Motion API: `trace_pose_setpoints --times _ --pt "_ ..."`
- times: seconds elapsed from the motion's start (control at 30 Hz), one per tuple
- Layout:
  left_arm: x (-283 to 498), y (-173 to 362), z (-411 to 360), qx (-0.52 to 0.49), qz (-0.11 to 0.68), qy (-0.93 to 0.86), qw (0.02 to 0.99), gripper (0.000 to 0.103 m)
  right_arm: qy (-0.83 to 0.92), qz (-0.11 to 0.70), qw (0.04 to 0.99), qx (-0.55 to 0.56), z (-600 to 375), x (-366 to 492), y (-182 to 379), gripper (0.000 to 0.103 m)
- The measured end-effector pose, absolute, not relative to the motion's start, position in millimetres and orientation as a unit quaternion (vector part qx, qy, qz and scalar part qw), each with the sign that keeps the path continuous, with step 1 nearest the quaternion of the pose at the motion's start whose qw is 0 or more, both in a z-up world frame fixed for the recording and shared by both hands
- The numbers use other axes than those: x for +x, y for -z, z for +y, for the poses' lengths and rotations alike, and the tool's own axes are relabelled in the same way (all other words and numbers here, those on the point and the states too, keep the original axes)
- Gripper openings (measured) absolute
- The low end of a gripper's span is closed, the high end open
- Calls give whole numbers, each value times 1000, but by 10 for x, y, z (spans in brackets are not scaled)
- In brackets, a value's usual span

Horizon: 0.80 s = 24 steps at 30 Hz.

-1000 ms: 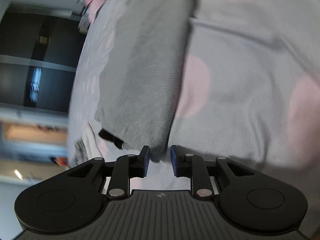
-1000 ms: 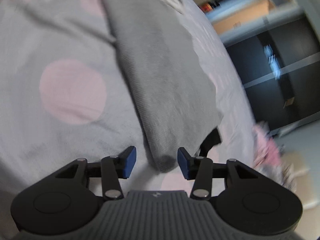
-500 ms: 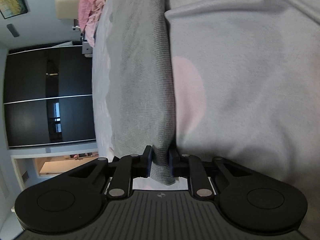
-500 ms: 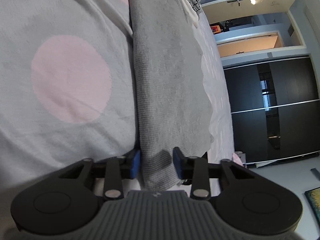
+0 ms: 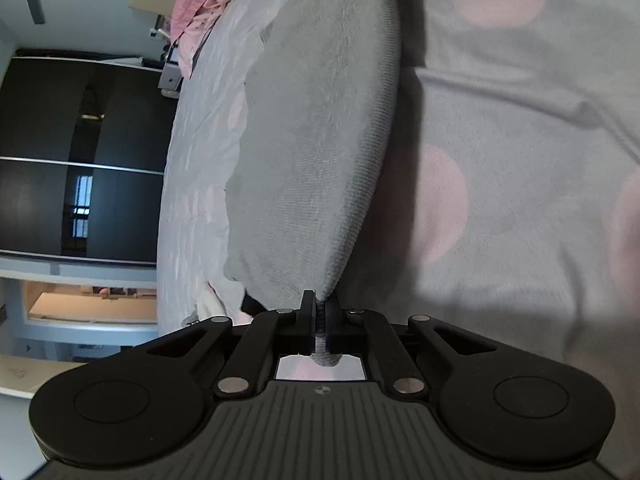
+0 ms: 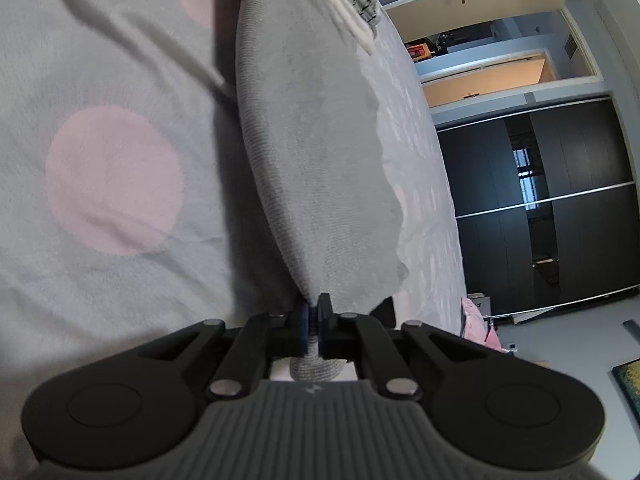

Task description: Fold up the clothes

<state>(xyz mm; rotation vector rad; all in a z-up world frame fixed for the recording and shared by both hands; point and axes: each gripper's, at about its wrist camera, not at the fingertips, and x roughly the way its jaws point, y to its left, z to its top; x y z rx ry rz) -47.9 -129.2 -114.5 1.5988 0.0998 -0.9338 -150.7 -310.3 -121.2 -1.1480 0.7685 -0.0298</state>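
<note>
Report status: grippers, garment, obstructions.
Left gripper and right gripper: jaws shut on grey knit garment, one end each. Garment raised above dotted bedspread. Nothing in the way.

A wide bed covered by a light grey blanket with large pale pink dots carries everything. On it lies a grey ribbed knit garment, one long edge raised off the blanket. Beyond the garment's far end, a heap of pink clothes.
</note>
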Motion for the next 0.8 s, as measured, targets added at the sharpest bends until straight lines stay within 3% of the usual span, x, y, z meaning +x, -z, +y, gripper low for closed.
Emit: trace_pose_setpoints --times 0.17,0.4,0.8 --pt "-560 719 -1134 664 74 445 596 2 -15 374 788 -489 -3136 -1614 773 3" --pt "-1052 577 -693 685 82 487 536 2 -71 406 786 -461 -2853 -2058 467 3" --pt "-1107 894 -625 647 182 539 508 2 -149 480 753 -424 -2624 -2305 740 4"
